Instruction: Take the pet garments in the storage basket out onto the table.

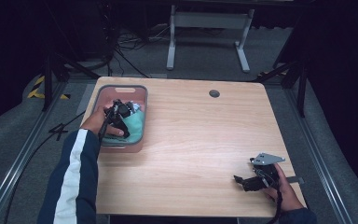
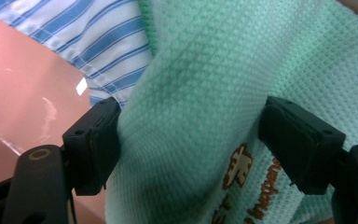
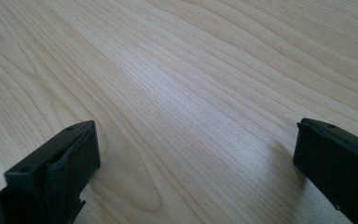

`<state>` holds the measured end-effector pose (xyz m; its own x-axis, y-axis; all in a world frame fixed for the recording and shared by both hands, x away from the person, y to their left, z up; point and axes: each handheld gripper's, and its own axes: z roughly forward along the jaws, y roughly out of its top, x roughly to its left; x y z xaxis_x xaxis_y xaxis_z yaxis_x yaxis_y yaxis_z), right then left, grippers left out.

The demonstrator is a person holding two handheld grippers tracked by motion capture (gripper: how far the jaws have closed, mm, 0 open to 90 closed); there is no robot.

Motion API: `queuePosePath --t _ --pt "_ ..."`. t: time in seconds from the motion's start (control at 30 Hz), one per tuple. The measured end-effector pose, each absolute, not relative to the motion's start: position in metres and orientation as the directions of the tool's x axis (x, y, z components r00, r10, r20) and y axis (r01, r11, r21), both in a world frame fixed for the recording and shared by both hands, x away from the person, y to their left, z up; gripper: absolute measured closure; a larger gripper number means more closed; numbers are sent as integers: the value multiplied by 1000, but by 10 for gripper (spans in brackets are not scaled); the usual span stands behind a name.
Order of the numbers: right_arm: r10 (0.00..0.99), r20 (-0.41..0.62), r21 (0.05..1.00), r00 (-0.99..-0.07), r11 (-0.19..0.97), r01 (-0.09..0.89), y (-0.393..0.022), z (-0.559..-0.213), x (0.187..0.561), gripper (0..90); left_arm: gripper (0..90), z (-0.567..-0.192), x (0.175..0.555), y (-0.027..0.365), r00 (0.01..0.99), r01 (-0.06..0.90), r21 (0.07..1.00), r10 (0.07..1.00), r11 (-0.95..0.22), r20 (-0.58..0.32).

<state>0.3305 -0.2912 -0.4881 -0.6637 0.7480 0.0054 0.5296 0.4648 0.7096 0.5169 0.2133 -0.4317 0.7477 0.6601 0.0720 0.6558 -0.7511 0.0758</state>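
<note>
Two cloths lie in the pink bin [image 1: 121,144], which sits at the far left corner of the wooden table [image 1: 196,140]. Inside it, a blue-and-white striped cloth [image 2: 98,42] lies partly under the mint-green waffle-weave cloth [image 2: 200,93], against the bin's pink wall on one side. The green cloth bears brown printed lettering near its lower edge and bulges up in a fold. The left gripper [image 2: 189,140] is down in the bin with that fold between its jaws, which stand fairly wide; the pads touch the fabric at both sides, though whether they press it I cannot tell. Well away from the bin, at the table's near right corner, the right gripper [image 3: 196,158] rests over bare wood, jaws wide with nothing between them.
</note>
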Motion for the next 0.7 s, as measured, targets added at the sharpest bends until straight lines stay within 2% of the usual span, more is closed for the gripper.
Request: queuePosePath --t 0.2,0.37,0.47,0.53,0.63,0.7 --pt "748 6 710 -663 464 530 -291 -488 330 6 248 -434 518 211 747 659 75 663 -749 53" --pt "748 6 710 -664 464 530 -291 -488 330 6 386 -432 517 213 757 649 88 653 -755 24" --pt "748 6 710 -664 465 530 -291 -488 330 6 570 -430 515 214 759 645 99 650 -758 32" --pt "748 5 710 -663 465 530 -291 -488 330 6 613 -428 513 214 764 639 91 644 -764 40" --pt "748 5 710 -664 465 529 -291 -488 330 7 735 -424 510 218 762 639 110 646 -761 44" --pt "748 7 711 -663 463 530 -291 -488 330 8 765 -419 509 221 758 640 128 650 -758 62"
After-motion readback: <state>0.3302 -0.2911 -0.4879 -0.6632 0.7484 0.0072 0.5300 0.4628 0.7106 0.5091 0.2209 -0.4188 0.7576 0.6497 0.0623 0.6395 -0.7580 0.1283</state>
